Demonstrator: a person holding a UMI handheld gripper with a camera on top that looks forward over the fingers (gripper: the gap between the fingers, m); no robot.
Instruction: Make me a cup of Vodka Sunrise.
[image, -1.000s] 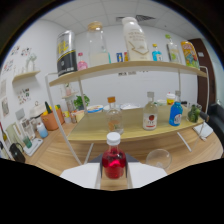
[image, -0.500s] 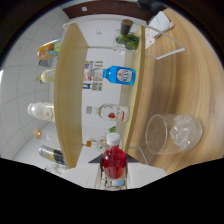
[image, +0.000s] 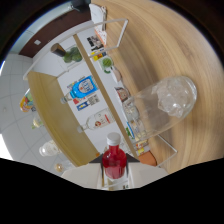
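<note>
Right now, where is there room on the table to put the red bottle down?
The wooden table is bare beyond the glass, away from the shelf. The shelf is crowded with bottles. The gripper holds the red bottle, tipped toward the glass.

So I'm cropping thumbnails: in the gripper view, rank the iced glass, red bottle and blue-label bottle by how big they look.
1. Iced glass, largest.
2. Red bottle, held in the claw; closeness to the camera inflates it.
3. Blue-label bottle on the shelf, smallest, though farthest away.
</note>
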